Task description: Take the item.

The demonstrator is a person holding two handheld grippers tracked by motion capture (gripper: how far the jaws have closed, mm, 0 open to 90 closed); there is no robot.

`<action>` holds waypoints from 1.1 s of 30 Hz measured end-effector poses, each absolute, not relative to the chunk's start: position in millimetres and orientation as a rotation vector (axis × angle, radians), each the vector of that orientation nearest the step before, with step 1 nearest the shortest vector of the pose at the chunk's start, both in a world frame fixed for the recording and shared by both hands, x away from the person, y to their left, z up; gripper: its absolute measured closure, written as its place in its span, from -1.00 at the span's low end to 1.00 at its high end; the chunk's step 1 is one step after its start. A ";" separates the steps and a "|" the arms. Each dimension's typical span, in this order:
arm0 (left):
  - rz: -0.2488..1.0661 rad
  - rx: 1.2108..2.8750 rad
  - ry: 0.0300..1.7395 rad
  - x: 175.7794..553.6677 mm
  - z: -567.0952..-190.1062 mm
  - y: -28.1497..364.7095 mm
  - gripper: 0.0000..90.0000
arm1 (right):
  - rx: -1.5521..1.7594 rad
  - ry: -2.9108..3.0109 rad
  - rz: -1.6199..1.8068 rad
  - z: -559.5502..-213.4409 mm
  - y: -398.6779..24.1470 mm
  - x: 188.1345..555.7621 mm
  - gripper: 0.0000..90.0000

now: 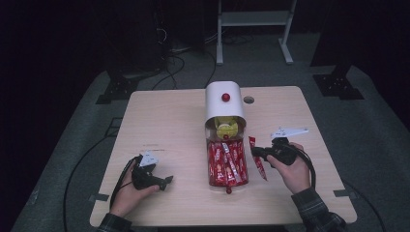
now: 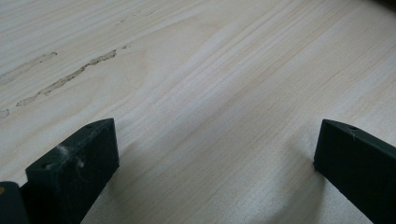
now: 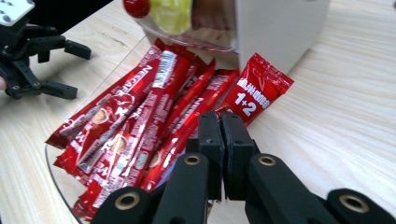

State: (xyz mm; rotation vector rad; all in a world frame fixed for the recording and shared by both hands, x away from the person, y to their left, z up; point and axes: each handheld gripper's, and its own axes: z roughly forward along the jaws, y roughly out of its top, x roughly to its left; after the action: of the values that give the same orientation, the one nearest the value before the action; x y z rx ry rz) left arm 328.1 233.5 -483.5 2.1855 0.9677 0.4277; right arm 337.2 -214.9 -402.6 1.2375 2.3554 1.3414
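A white dispenser box (image 1: pixel 223 104) stands at the middle of the table with yellow packets (image 1: pixel 225 128) in its mouth. In front of it a clear tray (image 1: pixel 211 180) holds several red coffee sticks (image 1: pixel 226 162). My right gripper (image 1: pixel 253 151) is just right of the tray, jaws pressed together on a separate red sachet (image 1: pixel 261 170) marked "1+2" (image 3: pixel 259 91), which lies beside the tray; the jaw tips (image 3: pixel 222 119) meet at its lower end. My left gripper (image 1: pixel 164 181) rests at the front left, open, over bare wood (image 2: pixel 210 116). From the right gripper view it (image 3: pixel 72 69) also stands open.
The wooden table (image 1: pixel 159 121) has a round cable hole (image 1: pixel 248 100) behind the box on the right. Dark floor, cables and a white frame stand (image 1: pixel 254 29) lie beyond the far edge. Bare wood stretches between the left gripper and the tray.
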 end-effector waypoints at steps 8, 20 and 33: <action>0.428 2.185 0.968 328.1 -483.5 233.5 -1.00 | 1.259 2.321 1.336 -401.5 -228.0 340.6 0.94; 0.428 2.186 0.967 328.1 -483.5 233.5 -1.00 | 1.310 2.277 1.275 -409.1 -250.0 349.8 0.94; 0.427 2.185 0.969 328.0 -483.5 233.4 -1.00 | 1.405 2.288 1.195 -435.8 -266.0 364.9 0.94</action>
State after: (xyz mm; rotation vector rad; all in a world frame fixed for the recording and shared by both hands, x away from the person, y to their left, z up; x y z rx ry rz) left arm 328.0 233.4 -483.5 2.1846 0.9686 0.4268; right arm 364.9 -266.0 -435.8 1.4051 2.2883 1.1951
